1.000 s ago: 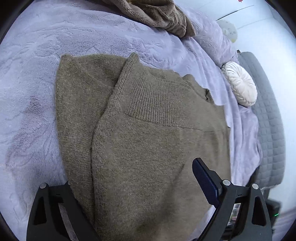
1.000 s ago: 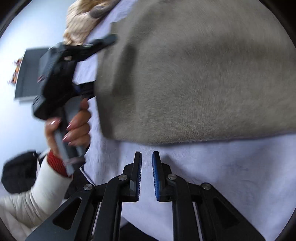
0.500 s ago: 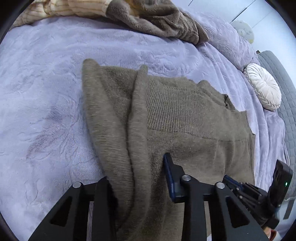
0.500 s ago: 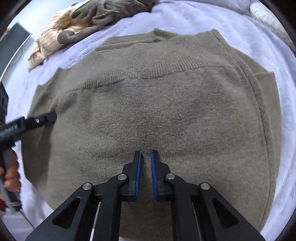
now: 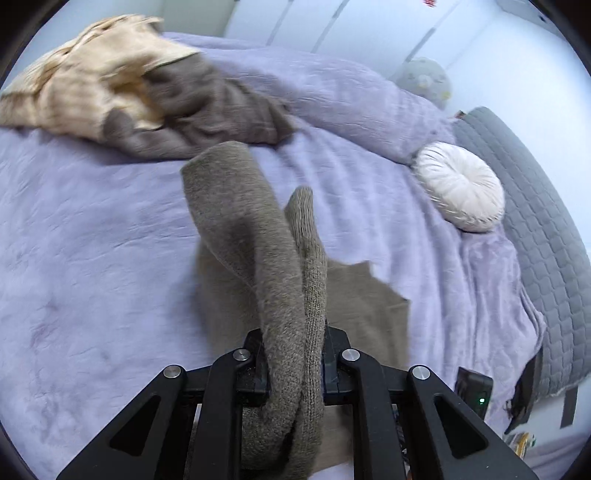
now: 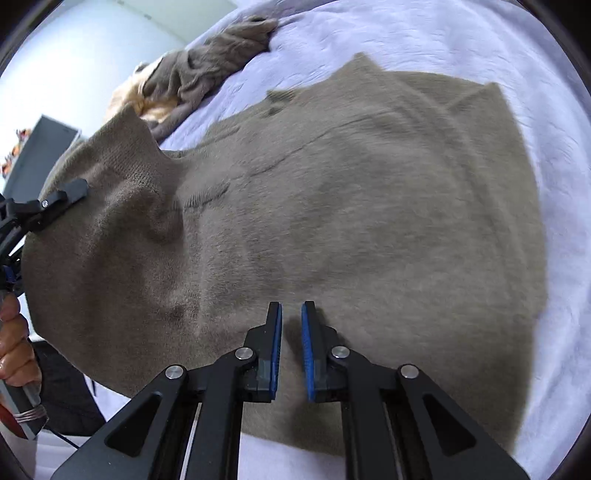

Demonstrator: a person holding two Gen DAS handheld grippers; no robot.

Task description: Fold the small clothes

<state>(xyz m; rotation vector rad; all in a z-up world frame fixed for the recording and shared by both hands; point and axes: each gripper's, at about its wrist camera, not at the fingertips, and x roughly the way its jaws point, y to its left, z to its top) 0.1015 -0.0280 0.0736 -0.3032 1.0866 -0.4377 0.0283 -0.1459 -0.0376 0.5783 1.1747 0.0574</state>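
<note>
One olive-brown knit sweater [image 6: 332,229] lies spread on the lavender bedspread [image 6: 461,33], filling most of the right wrist view. Its left edge is bunched into a thick roll [image 5: 291,302] and raised off the bed. The rest of the garment stays flat on the cover below.

Left gripper [image 5: 293,365]: jaws have just been closing, now clamped on the rolled edge, fabric squeezed between both pads and draping forward over them. Gripper tilted steeply down at the bed. In the right wrist view one of its black fingers [image 6: 68,192] sits on the lifted corner; the person's hand [image 6: 14,343] wraps the handle at the left margin.

Right gripper [image 6: 291,350]: jaws narrow, blue pads nearly together, nothing between them. It hovers over the near hem of the sweater, angled downward; contact with the cloth cannot be told.

Count beyond the sweater: one heap of unfolded clothes [image 5: 147,99] at the far side of the bed (one beige piece, one grey-brown piece), one round white cushion [image 5: 458,184] to the right, one grey quilted cover [image 5: 539,221] beside it
</note>
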